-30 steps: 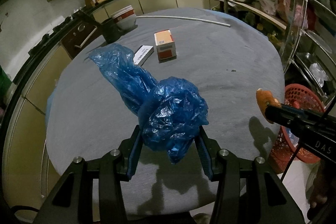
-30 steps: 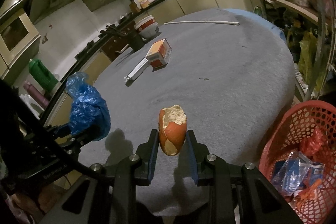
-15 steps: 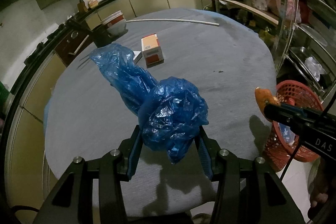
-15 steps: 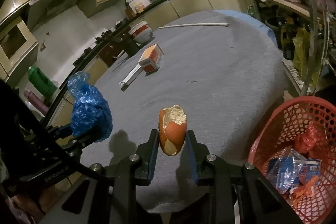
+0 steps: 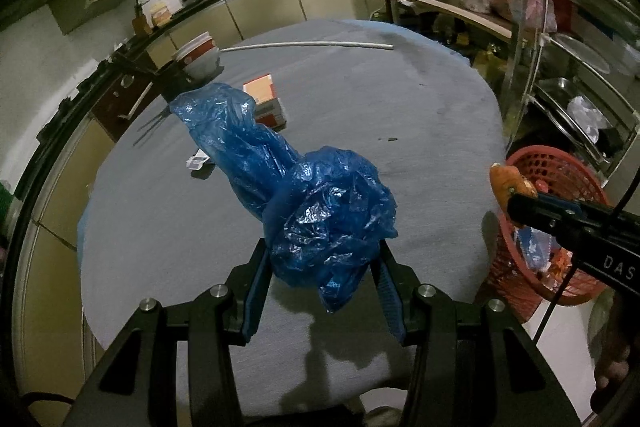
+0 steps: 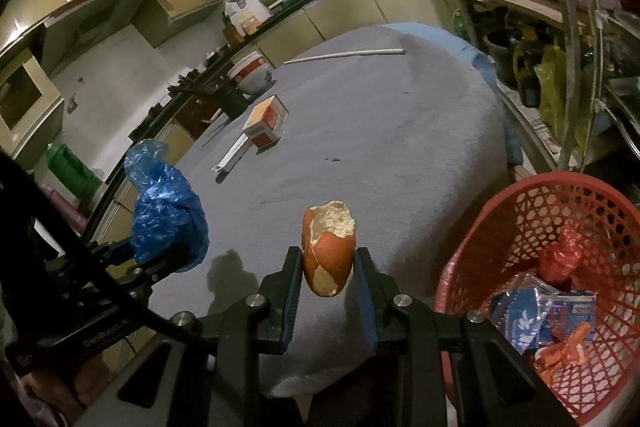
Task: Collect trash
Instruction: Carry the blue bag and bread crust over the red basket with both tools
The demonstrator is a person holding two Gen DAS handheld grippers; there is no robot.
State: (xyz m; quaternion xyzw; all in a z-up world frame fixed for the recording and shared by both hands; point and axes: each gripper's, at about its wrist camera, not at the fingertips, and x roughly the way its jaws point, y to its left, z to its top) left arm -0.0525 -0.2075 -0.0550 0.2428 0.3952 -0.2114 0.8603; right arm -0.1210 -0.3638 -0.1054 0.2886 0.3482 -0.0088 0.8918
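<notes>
My left gripper (image 5: 322, 267) is shut on a crumpled blue plastic bag (image 5: 312, 211), held above the near edge of the grey round table (image 5: 360, 99). The same blue plastic bag (image 6: 164, 211) shows at the left of the right wrist view. My right gripper (image 6: 328, 267) is shut on a piece of orange peel (image 6: 328, 247), also above the table's near edge. The orange peel (image 5: 510, 183) appears at the right of the left wrist view. A red mesh basket (image 6: 500, 227) with several wrappers stands on the floor to the right; the red basket (image 5: 560, 171) shows behind my right gripper.
An orange-and-white carton (image 6: 266, 121) and a flat white box (image 6: 232, 155) lie mid-table. A bowl (image 6: 252, 73) sits at the far left edge and a long white rod (image 6: 344, 55) near the far edge. Metal shelving (image 5: 560, 47) with pots stands right of the table.
Both grippers have shifted sideways towards the right with their loads; the red basket now fills more of the right wrist view. Neither grip has changed.
</notes>
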